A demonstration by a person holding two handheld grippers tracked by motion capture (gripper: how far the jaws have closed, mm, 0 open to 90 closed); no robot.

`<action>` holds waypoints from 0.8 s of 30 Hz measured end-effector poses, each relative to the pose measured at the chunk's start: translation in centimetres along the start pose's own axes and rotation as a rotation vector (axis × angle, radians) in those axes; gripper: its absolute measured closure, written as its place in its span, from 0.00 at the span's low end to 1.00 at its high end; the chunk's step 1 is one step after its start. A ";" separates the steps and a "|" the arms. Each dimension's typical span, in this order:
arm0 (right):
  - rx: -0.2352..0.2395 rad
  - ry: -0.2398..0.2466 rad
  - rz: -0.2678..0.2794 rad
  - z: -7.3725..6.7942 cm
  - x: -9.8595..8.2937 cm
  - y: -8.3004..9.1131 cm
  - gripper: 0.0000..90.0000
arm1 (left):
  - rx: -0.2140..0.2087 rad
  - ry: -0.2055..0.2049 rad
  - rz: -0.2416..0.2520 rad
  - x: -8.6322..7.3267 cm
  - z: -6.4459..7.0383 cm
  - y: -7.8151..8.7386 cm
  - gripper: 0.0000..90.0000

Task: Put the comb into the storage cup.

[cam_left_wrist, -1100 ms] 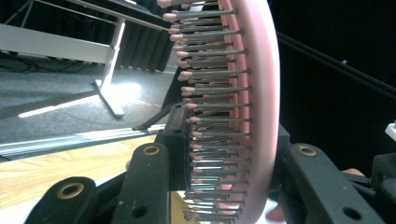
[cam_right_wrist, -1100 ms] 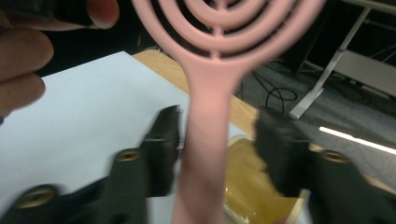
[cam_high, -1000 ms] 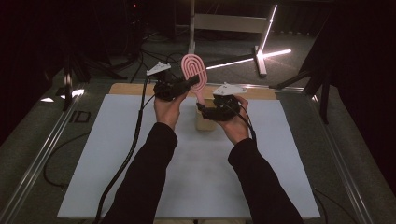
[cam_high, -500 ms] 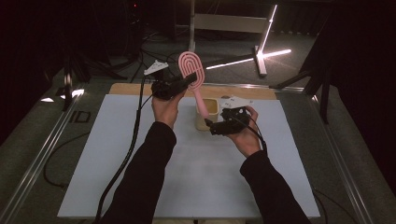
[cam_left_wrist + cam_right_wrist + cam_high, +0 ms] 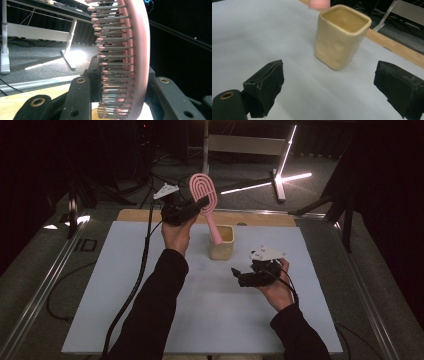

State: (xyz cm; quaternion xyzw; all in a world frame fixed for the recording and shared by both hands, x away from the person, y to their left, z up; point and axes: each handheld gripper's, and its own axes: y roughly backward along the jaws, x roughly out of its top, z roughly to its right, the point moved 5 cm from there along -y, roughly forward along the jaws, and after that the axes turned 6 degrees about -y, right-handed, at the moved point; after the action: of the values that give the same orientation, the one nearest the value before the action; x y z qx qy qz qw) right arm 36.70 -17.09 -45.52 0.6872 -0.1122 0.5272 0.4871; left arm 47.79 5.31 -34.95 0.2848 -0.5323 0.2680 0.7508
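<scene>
Item: hairbrush [image 5: 204,195], pink, oval head with rows of dark pins tipped pink, slim handle. We find the left gripper [image 5: 192,206] clamped on the head's lower part, one jaw against the pin side and the other against the smooth back. The handle slants down from the fingers [image 5: 77,96] into the cup [image 5: 221,242]; its tip seems to sit just inside the rim, though we cannot tell whether it touches bottom.

Item: cup, cream, squarish with round dimples on its sides, upright on the white mat [image 5: 120,290], otherwise holding nothing we can see.

Item: right gripper [image 5: 239,276], jaws spread wide and holding nothing, facing the cup with bare mat between its fingers [image 5: 268,85] and the cup.

Room: open mat all round the right fingers; the wooden table edge [image 5: 260,218] lies just beyond the cup.
</scene>
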 end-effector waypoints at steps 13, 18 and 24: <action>-0.029 -0.026 0.070 -0.2 -3.4 2.8 0.11 | 0.028 -0.032 0.013 0.3 -0.2 0.3 0.73; -0.025 -0.033 0.090 -0.4 -4.4 3.6 0.11 | 0.034 -0.042 0.012 0.1 -0.1 0.2 0.73; -0.030 -0.068 0.101 -0.2 -5.9 4.0 0.11 | 0.035 -0.052 0.016 0.0 0.0 -0.1 0.73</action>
State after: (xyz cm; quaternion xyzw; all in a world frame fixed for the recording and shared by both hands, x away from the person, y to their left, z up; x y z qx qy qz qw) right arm 31.38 -21.04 -48.26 0.6907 -0.1710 0.5258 0.4661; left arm 47.81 5.24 -34.94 0.3004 -0.5493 0.2756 0.7295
